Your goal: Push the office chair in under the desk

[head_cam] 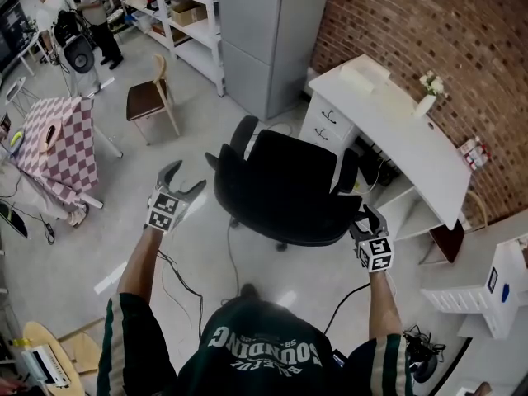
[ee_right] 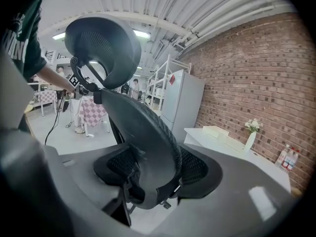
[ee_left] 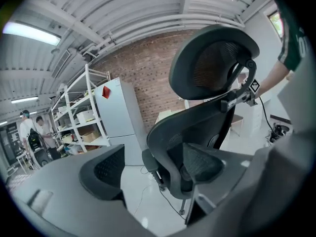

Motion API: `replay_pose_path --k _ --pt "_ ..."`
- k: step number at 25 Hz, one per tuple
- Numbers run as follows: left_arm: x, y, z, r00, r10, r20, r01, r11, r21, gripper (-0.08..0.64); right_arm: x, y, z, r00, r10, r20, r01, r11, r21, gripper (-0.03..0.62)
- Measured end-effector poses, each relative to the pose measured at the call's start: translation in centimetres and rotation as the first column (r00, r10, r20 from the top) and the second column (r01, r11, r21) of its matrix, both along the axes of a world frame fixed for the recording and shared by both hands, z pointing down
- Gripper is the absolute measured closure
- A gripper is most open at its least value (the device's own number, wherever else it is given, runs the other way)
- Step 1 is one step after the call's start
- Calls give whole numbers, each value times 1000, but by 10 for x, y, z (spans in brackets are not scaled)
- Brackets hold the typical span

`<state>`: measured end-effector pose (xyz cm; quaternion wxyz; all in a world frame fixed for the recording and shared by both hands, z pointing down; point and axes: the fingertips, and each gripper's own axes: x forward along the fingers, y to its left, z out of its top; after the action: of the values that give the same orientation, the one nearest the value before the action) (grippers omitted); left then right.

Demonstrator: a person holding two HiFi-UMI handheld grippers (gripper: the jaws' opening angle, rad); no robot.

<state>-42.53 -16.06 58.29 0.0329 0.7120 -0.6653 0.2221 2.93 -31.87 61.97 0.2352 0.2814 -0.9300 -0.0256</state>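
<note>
**Head view.** The black office chair (head_cam: 280, 188) stands on the open floor at frame centre. It is out from under the white desk (head_cam: 404, 130), which runs along the brick wall (head_cam: 429, 23) at 2 o'clock of the chair. A vase of flowers (head_cam: 427, 97) stands on the desk top. The left gripper (head_cam: 186, 178) is at 9 o'clock of the chair, near its edge but apart from it. The right gripper (head_cam: 369, 221) is at 4 o'clock, against the rim of the chair's back. A grey cabinet (head_cam: 264, 31) is at 12 o'clock, a wooden chair (head_cam: 153, 97) at 10 o'clock and a checked table (head_cam: 58, 139) at 9 o'clock, well apart.

**Left gripper view.** The left gripper (ee_left: 154, 169) has its jaws spread wide, with only floor between the pads (ee_left: 106, 169). The office chair (ee_left: 182, 127) rises beyond the right-hand pad, with the grey cabinet (ee_left: 118, 117) behind it at 9 o'clock.

**Right gripper view.** The right gripper (ee_right: 158, 174) has its jaws clamped on the curved edge of the office chair (ee_right: 143, 127) back, one pad on each face. The desk (ee_right: 217, 137) and vase of flowers (ee_right: 251, 135) lie at 3 o'clock.
</note>
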Motion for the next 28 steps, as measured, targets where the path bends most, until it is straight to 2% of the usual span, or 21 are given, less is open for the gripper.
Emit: replay_pose_path --k 3,6,8,12,15,18,21,28 --pt "-1 -16 6 996 64 56 -62 997 -37 150 -1 -3 -1 1000 3 -1 -3 1000 -8 327" --pt "5 -33 16 988 137 76 -131 988 -76 137 2 -6 0 1000 10 5 -10 1000 -20 323" --pt "7 -42 23 985 164 61 -158 983 -91 138 5 -9 1 1000 18 4 -18 1000 -26 322" --pt "17 -58 29 981 191 -20 -192 978 -81 138 14 -14 2 999 43 2 -42 998 -40 322" --pt "19 -63 33 975 219 -32 -221 972 -85 166 10 -12 3 998 58 0 -58 997 -53 322" --pt "16 -64 34 975 219 -29 -220 972 -78 278 3 -12 4 998 61 -8 -61 996 -58 322" --pt "15 -64 33 977 209 -42 -212 975 -69 285 2 -12 4 997 73 -11 -74 995 -61 322" --pt "22 -62 34 984 169 -50 -174 979 -105 293 10 -12 5 994 102 -27 -104 991 -85 324"
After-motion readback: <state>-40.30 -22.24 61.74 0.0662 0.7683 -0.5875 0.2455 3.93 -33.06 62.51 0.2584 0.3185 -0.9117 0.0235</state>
